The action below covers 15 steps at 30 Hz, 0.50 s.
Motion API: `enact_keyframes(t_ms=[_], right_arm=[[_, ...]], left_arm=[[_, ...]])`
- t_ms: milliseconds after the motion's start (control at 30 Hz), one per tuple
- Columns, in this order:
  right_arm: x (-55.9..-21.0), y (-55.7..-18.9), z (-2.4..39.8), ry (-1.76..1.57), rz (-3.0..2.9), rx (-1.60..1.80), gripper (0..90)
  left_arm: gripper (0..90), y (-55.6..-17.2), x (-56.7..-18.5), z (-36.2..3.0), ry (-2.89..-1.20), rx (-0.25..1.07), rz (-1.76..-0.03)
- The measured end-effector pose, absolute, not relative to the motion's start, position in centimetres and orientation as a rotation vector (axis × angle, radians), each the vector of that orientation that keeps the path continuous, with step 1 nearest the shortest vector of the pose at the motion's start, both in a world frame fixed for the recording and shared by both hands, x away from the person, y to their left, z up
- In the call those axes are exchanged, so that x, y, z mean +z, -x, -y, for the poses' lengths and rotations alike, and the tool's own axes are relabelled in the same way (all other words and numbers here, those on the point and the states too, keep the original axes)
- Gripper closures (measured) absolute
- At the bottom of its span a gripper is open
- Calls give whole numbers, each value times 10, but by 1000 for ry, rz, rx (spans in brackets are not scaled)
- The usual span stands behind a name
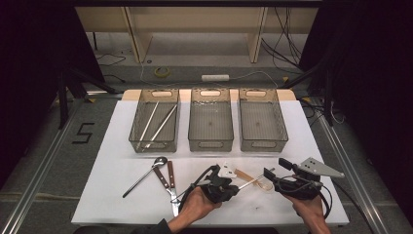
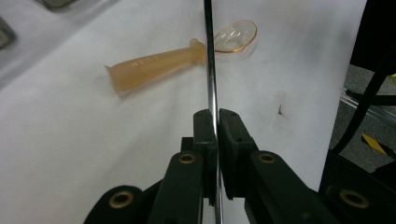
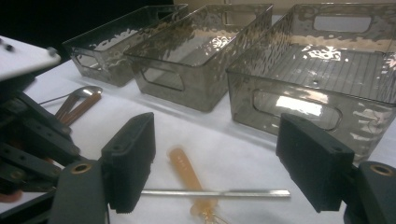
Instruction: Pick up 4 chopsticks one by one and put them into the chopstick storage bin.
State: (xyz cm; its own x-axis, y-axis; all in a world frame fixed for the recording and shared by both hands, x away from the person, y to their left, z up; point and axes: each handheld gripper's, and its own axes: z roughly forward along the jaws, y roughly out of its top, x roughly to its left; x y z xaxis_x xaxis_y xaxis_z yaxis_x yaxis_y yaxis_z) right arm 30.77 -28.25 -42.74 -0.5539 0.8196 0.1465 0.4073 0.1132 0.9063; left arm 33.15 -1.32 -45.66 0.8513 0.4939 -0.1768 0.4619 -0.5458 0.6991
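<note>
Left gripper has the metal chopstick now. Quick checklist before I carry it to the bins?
1. Grip: left gripper shut on the metal chopstick, rod pinched between both pads: ok.
2. Amber spoon lies under the rod; whether they touch: cannot tell.
3. Right gripper open, holding nothing, but the rod passes between its jaws: not ok.
4. Left bin already holds two chopsticks, with room left: ok.
5. Metal spoon and knives lie left of the hand, apart from it: ok.
</note>
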Motion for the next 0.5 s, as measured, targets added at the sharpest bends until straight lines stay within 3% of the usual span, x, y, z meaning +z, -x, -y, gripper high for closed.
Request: enact_keyframes(t_ms=[500], right_arm=[[-427,-307,281,-1173,-2023,1428,293]], left_arm=[[857,-340,-431,-18,-2158,97,-698]])
